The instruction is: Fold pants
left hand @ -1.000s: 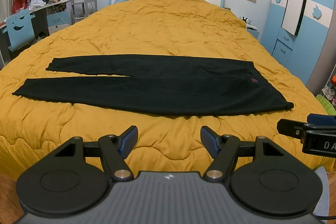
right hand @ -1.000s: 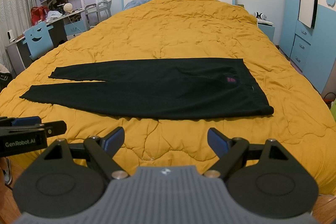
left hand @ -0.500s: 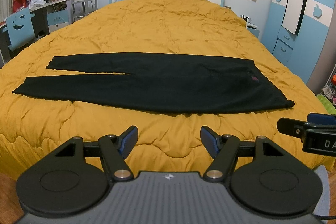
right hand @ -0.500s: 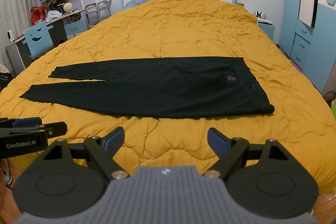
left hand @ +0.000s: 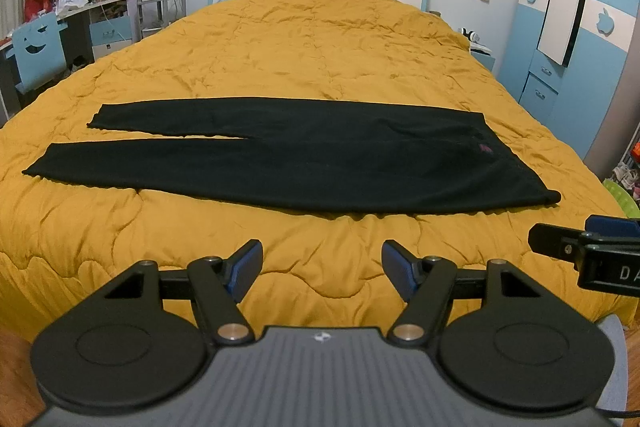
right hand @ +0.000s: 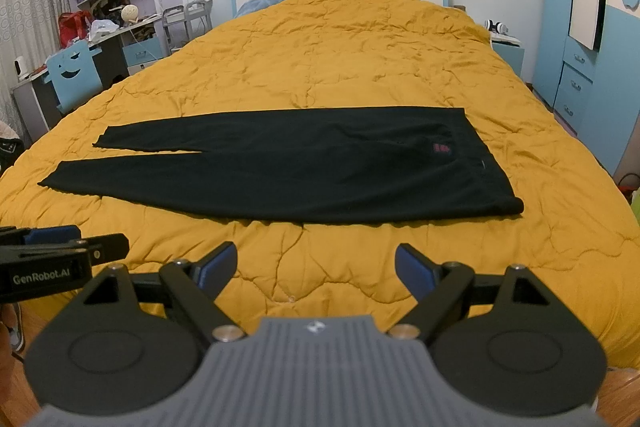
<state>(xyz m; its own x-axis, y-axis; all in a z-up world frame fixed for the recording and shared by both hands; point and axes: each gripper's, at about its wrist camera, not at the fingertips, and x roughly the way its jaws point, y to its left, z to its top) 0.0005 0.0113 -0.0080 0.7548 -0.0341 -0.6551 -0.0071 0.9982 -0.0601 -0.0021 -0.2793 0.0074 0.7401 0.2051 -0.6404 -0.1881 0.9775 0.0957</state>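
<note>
Two open grippers, left gripper [left hand: 322, 269] and right gripper [right hand: 316, 267], face pants [left hand: 304, 163] flat on quilt [left hand: 320, 59].

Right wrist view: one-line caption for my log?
Open right claw short of black pants spread flat on yellow quilt, left claw alongside.

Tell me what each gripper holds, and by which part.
Nothing is held. The left gripper and right gripper are both open, short of the pants, which lie flat on the bed.
</note>
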